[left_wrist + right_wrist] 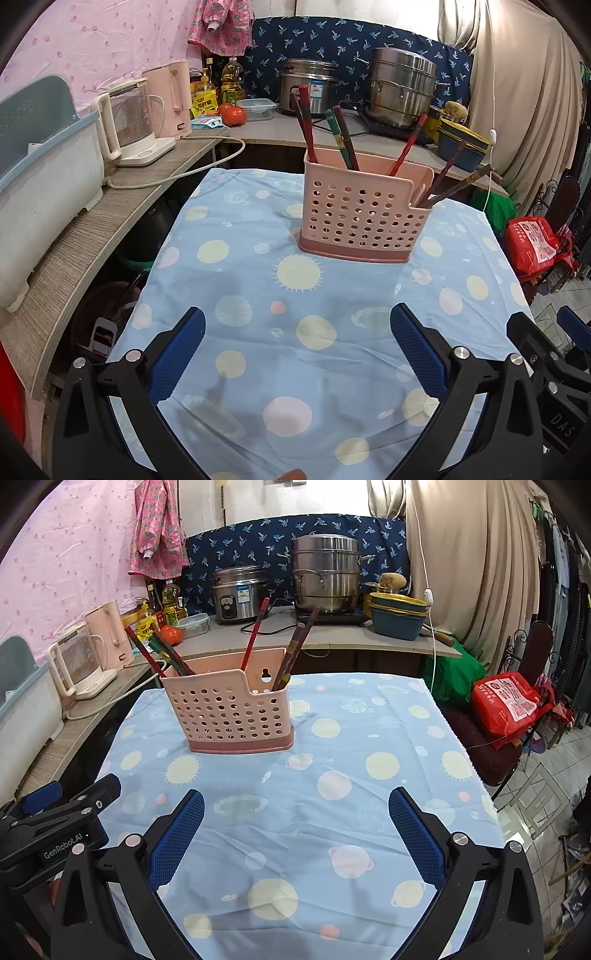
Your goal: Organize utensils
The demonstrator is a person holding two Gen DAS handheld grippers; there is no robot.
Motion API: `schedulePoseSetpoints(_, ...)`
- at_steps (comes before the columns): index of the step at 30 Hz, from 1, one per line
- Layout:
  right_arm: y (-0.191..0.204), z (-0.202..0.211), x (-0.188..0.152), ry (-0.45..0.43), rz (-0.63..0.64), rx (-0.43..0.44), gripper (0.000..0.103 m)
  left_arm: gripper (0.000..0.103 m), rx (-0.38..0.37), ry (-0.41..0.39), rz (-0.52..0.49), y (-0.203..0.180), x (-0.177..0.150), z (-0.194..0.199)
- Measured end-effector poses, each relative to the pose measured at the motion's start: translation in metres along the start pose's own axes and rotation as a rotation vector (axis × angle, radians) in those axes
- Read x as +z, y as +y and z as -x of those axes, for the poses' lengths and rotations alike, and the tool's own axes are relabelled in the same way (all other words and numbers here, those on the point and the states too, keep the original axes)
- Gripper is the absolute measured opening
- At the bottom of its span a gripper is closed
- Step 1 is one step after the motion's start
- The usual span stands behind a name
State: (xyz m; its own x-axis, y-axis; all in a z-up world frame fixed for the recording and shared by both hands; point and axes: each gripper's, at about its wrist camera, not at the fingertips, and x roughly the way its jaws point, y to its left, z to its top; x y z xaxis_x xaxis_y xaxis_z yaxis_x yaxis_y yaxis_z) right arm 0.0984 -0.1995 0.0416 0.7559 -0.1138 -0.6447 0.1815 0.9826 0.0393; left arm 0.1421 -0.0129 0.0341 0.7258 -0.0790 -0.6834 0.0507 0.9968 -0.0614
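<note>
At the far left a white and blue tub (44,177) is seen on a grey wooden shelf (92,229), and beside it a glass kettle (133,125) and a pink kettle (171,99) are stood. The tabletop is covered by a light blue cloth (258,332) printed with suns and planets. On the far half of that cloth a pink perforated utensil holder (364,218) is set upright, nearer the left edge in the right wrist view. Red, green and dark chopsticks (345,138) are held in it, leaning outward in several directions, some in its taller back part and some in the lower right compartment. Behind it, on a counter, a rice cooker (240,590) and a stacked steel steamer pot (327,576) are placed, with blue and yellow bowls (399,616) to their right. The left tongs (297,325) are spread wide above bare cloth, with nothing between the blue pads. The right tongs (295,805) are likewise spread wide and empty, near the left tongs and well short of the holder. At the far right a red bag (513,705) is seen on a chair.
</note>
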Motion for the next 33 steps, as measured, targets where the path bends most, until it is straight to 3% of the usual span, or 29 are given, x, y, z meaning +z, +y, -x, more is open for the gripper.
schedulePoseSetpoints(33, 0.0085, 0.0008, -0.0101, 0.004, 0.023, -0.005, 0.097, 0.096, 0.067, -0.006, -0.047, -0.0049, -0.0028, 0.0030)
